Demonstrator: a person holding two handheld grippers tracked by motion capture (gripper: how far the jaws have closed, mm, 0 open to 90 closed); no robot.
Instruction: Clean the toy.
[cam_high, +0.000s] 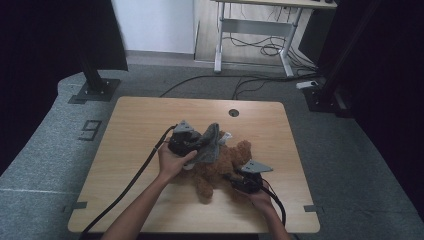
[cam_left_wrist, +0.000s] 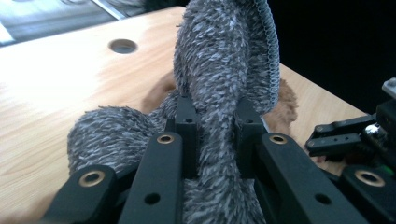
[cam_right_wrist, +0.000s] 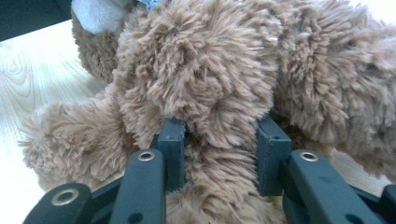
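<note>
Right hand-held gripper (cam_right_wrist: 218, 154) clamps fluffy brown teddy bear (cam_high: 220, 167) down on surface – left hand-held gripper (cam_left_wrist: 217, 140) pinches fuzzy grey cloth garment (cam_left_wrist: 219, 70), lifting it off.

Brown plush bear (cam_high: 220, 167) lies on table, fuzzy grey garment (cam_high: 209, 142) lifted above it

The brown teddy bear (cam_right_wrist: 210, 84) is shaggy plush, the grey garment (cam_left_wrist: 219, 70) short fuzzy fleece with ribbed edging, the table (cam_high: 135, 125) smooth matt wood.

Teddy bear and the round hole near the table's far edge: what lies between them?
In the high view, bare wood separates the brown teddy bear from the round hole; only the grey fuzzy garment, pinched in the left claw, rises over the bear's near side.
</note>
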